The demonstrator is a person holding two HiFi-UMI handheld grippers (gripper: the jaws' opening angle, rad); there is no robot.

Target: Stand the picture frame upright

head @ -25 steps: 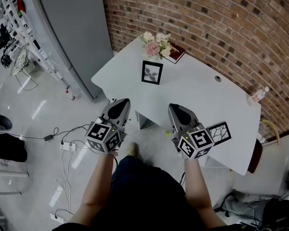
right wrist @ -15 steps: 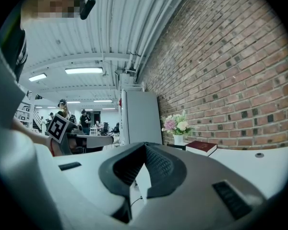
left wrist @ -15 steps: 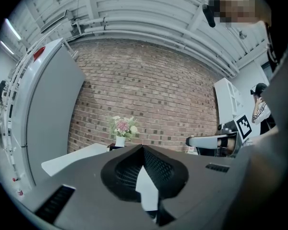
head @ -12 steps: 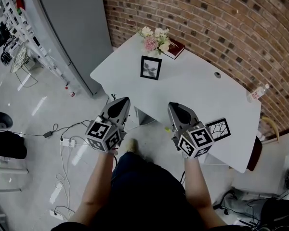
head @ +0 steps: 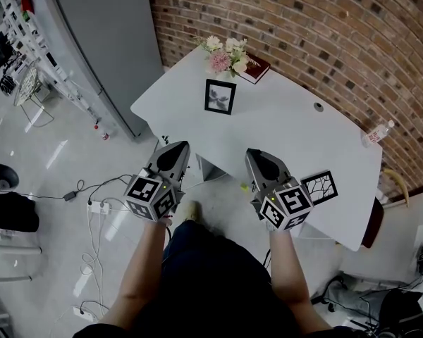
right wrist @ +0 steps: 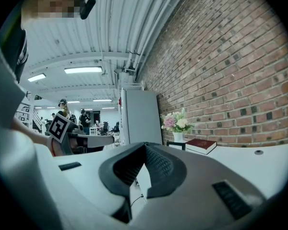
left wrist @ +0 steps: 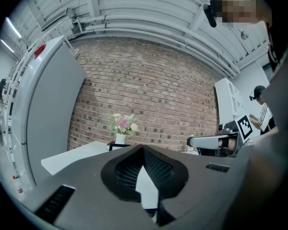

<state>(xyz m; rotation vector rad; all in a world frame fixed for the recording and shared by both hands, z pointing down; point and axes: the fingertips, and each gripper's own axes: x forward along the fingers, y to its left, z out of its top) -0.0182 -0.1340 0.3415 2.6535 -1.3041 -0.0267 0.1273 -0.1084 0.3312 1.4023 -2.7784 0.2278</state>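
A black picture frame [head: 220, 96] with a grey flower print is at the far side of the white table [head: 289, 132]; in the left gripper view this frame [left wrist: 116, 146] rises above the tabletop beside the vase. A second black frame [head: 320, 188], with a branch print, is near the table's front edge, just right of my right gripper. My left gripper [head: 175, 148] [left wrist: 143, 147] and right gripper [head: 257, 155] [right wrist: 145, 145] hover side by side before the table's near edge, both shut and holding nothing.
A vase of pink and white flowers [head: 225, 52] and a red book [head: 254, 71] sit at the table's far corner by the brick wall [head: 324, 34]. A water bottle [head: 376, 136] stands far right. A grey cabinet [head: 106, 41] is left; cables and a power strip [head: 99, 210] lie on the floor.
The head view has drifted a little, so the table and far frame sit slightly higher in the picture. Both grippers stay still and shut.
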